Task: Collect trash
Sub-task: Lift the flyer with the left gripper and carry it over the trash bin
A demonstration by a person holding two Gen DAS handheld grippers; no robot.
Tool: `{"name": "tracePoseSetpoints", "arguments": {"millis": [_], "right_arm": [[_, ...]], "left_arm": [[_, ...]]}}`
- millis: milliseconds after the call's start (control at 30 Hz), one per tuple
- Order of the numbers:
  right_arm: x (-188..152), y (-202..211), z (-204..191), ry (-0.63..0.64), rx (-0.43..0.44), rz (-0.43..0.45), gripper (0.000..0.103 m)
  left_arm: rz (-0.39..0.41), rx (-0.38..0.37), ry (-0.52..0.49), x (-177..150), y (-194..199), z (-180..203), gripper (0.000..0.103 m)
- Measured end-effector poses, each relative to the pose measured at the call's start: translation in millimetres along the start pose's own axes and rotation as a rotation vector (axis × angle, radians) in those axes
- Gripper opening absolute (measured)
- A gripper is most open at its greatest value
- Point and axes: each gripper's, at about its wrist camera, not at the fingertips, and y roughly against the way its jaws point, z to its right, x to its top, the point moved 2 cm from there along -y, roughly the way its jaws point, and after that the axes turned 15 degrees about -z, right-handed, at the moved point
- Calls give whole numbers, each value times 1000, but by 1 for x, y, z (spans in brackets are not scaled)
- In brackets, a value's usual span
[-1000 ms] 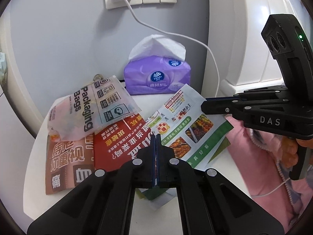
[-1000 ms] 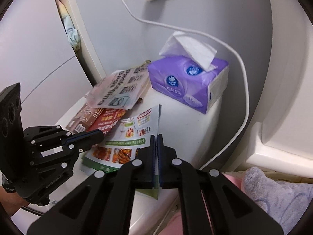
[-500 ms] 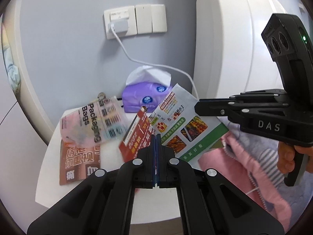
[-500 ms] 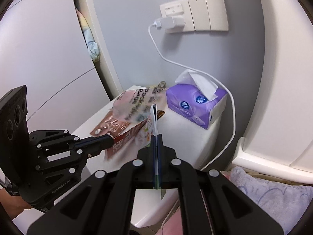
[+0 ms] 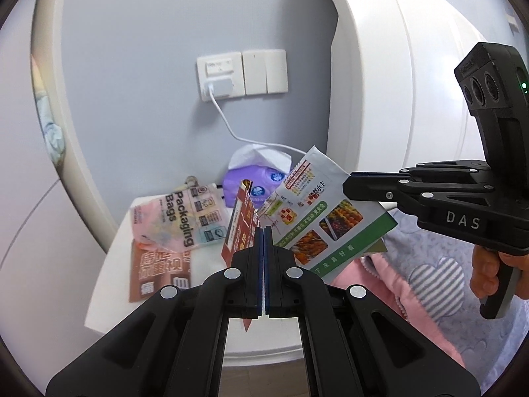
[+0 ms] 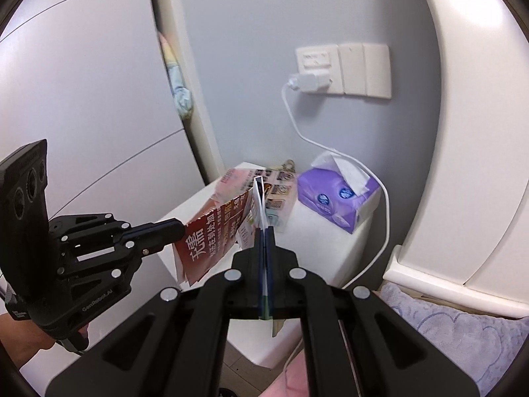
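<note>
Above the white table (image 5: 109,301) | my left gripper (image 5: 263,231) pinches red leaflet (image 6: 211,241) (seen edge-on) | right gripper (image 6: 265,231) clamps green-edged flyer (image 5: 317,218), lower corner hidden.

Soft even daylight, no glare; fisheye-bent edges, dark corners, slight blur.

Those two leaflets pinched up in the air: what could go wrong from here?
Each tool grips only an edge. The red leaflet in the left tool and the green food flyer in the right tool hang loose, so either might slip or tear. They dangle near the tissue box and the white charger cable, which a swing could snag.
</note>
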Motion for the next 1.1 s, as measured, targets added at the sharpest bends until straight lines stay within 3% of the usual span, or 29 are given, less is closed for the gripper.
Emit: {"name": "tracePoseSetpoints", "arguments": {"millis": [467, 867, 1100], "right_arm": [[-16, 26, -99, 149, 82, 18, 4], [-68, 6, -218, 308, 217, -61, 4], [-100, -9, -267, 394, 279, -129, 4]], "left_arm": [[30, 117, 82, -57, 93, -24, 0], [-12, 222, 225, -163, 160, -55, 0], [-51, 280, 307, -225, 183, -62, 0]]}}
